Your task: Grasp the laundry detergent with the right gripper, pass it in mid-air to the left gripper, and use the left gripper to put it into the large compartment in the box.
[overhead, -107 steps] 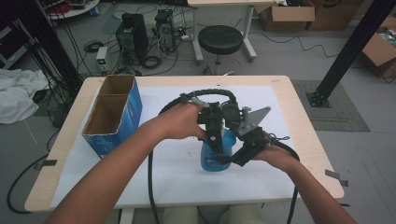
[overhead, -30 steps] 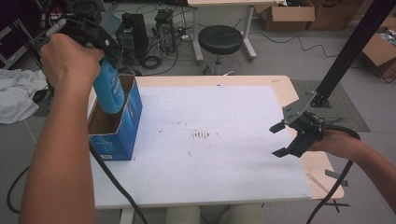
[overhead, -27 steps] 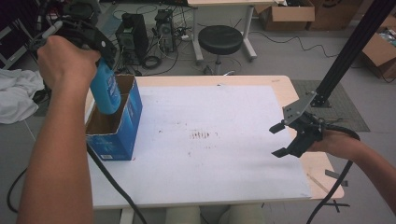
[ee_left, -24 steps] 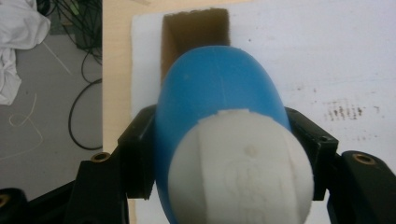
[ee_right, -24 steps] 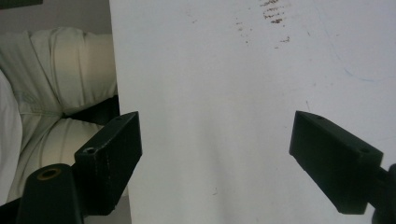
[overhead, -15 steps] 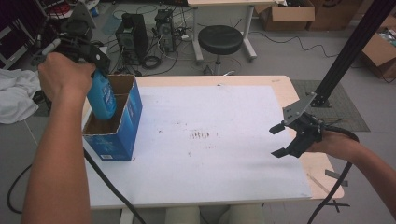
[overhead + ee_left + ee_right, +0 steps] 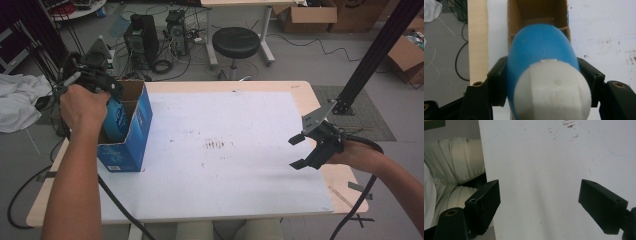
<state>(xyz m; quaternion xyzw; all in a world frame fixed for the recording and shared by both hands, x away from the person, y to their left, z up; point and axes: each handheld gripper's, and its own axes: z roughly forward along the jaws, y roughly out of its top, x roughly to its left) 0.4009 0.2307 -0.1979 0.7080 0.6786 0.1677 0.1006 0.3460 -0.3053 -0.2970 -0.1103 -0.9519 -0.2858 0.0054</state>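
The left gripper (image 7: 107, 95) is clamping the blue bottle (image 7: 541, 52) by its upper body just below the white cap (image 7: 552, 91), jaws pressing on both sides, and holding it partly inside the open blue box (image 7: 131, 131) at the desk's (image 7: 300, 90) left edge. The bottle is looking like smooth rigid plastic, rounded and probably slippery, so gripping the shoulder under the cap is keeping it from sliding out; squeezing the wider belly would risk it twisting. Its weight is depending on the fill, which I cannot tell. The right gripper (image 7: 304, 151) is hovering near the desk's right edge, jaws spread wide and holding nothing.
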